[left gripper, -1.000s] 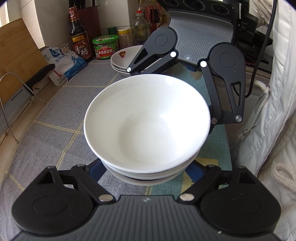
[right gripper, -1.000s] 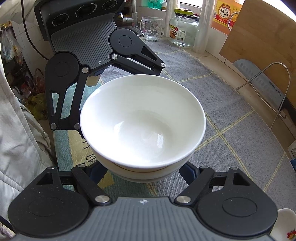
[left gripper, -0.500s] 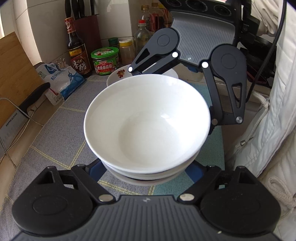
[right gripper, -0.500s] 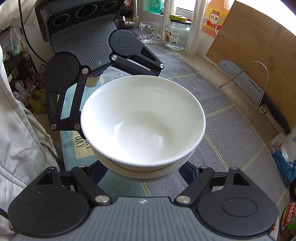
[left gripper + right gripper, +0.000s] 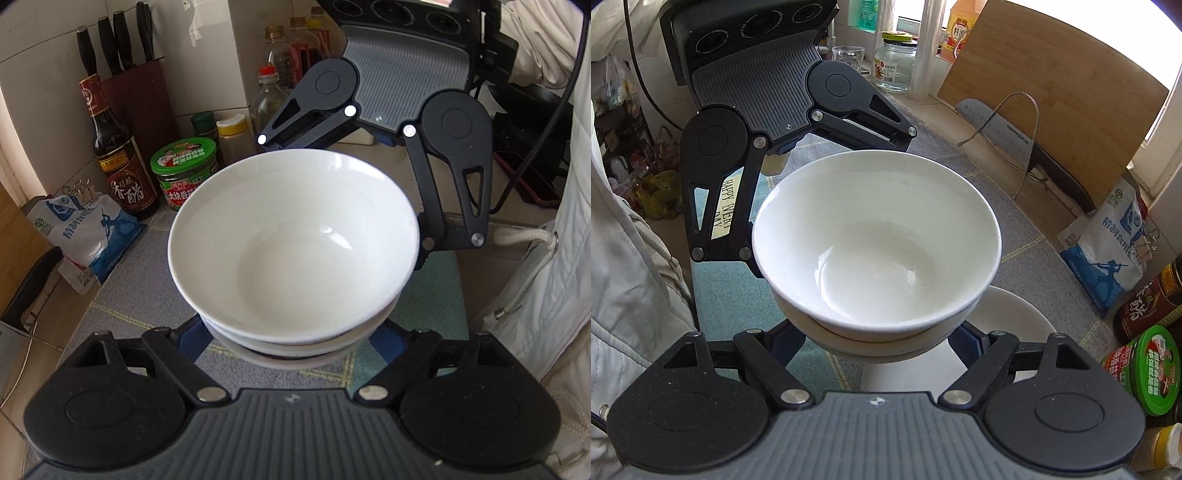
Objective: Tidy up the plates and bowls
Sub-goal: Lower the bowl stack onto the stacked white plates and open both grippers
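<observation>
A stack of white bowls (image 5: 295, 251) hangs above the counter, clamped from opposite sides by both grippers. My left gripper (image 5: 291, 339) is shut on the stack's near side, and my right gripper (image 5: 369, 155) shows beyond it. In the right wrist view the same bowl stack (image 5: 875, 251) sits between my right gripper (image 5: 879, 343) and the left gripper (image 5: 798, 173). A stack of white plates (image 5: 1008, 332) lies on the mat just below and to the right of the bowls.
A grey checked mat (image 5: 147, 288) covers the counter. A soy sauce bottle (image 5: 118, 158), green-lidded jar (image 5: 184, 170), salt bag (image 5: 81, 229) and knife block (image 5: 125, 74) stand at the back. A cutting board (image 5: 1052, 110), knife rack (image 5: 1019, 140) and glass jar (image 5: 895, 62) line the wall.
Both grippers have carried the bowl stack along the counter toward the bottles and jar. The plate stack now lies under the bowls, visible only in the right wrist view.
</observation>
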`<state>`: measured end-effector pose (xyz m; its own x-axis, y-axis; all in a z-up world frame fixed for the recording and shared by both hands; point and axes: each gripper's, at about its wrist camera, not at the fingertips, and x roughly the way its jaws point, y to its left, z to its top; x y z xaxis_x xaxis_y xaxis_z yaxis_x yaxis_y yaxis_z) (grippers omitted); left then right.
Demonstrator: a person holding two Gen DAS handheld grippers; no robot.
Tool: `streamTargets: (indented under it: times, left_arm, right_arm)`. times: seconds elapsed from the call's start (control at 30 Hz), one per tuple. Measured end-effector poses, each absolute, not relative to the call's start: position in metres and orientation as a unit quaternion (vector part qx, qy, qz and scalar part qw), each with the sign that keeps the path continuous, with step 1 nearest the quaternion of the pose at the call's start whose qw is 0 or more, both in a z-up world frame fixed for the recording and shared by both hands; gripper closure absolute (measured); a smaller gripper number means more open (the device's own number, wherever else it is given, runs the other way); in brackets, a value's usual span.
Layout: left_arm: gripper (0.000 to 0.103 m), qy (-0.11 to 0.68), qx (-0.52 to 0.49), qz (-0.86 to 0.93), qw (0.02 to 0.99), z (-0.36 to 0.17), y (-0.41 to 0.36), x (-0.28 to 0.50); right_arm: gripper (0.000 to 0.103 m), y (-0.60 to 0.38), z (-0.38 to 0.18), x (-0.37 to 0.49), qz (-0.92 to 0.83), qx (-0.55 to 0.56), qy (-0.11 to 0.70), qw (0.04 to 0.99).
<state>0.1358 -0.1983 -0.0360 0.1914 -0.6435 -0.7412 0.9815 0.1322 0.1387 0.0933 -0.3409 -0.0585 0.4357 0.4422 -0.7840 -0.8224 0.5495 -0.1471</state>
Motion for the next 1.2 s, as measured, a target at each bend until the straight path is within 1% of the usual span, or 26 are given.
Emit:
streamTargets:
  times: [0.2,0.43,1.2]
  left_arm:
    - [0.014,0.257,0.324,-0.587,0.696,-0.041,-0.233,0.152]
    - [0.014,0.261,0.328,-0.593,0.687,-0.051,-0.255,0.168]
    - [0.014,0.284,0.317,-0.592,0.684,-0.068,-0.270,0.187]
  right_arm:
    - [0.016,-0.376,-0.061,0.103,0.372,-0.259,0.361,0.815]
    - [0.016,-0.402,-0.068,0.112,0.359,-0.250,0.370,0.819]
    - [0.016,-0.415,-0.087,0.126,0.349,-0.237,0.387,0.820]
